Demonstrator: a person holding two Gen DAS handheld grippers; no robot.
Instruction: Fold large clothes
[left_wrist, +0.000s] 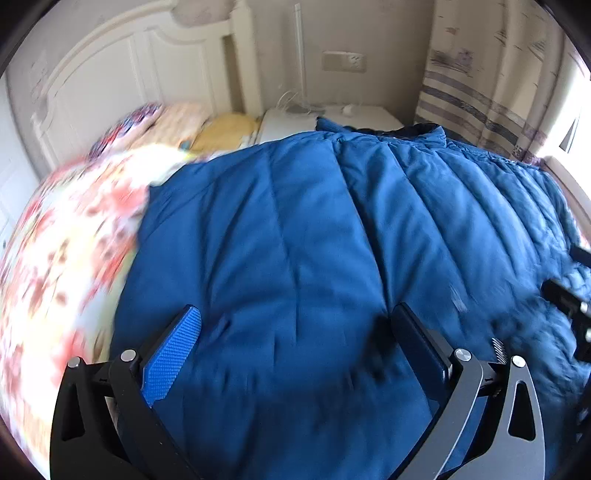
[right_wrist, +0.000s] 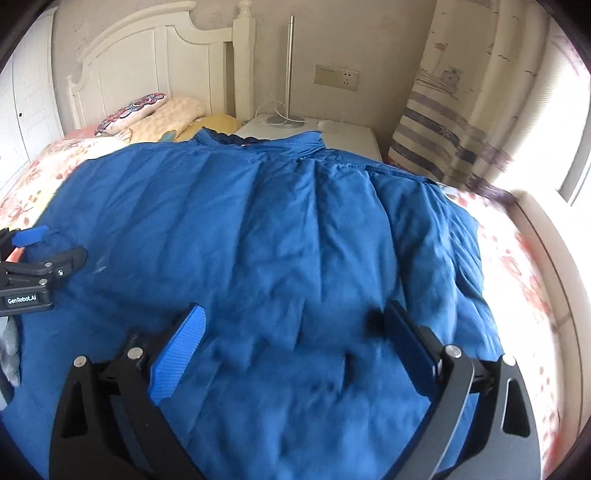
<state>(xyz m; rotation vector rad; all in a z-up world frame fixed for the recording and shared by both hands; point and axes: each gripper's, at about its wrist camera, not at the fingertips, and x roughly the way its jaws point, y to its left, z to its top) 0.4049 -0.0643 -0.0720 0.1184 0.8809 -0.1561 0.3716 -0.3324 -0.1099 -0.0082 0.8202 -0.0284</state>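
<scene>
The blue jacket (right_wrist: 280, 236) lay flat on the bed (right_wrist: 524, 266), its long axis running toward the headboard (right_wrist: 155, 55), collar at that end. Both hand-held grippers, left (left_wrist: 295, 332) and right (right_wrist: 291, 332), hovered over its near end, released and empty.

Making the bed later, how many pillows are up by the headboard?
3: patterned pillow leftmost, cream pillow beside it, yellow pillow nearest the nightstand. The blue jacket may hide more.

Floral bedsheet (right_wrist: 524, 273) on the bed, white headboard (right_wrist: 155, 62) at the far end — pillows (right_wrist: 147, 110) piled against it. White nightstand (right_wrist: 347, 136) far right with a lamp (right_wrist: 288, 74), wall socket (right_wrist: 338, 76) above, striped curtain (right_wrist: 450, 110) beside it.
</scene>
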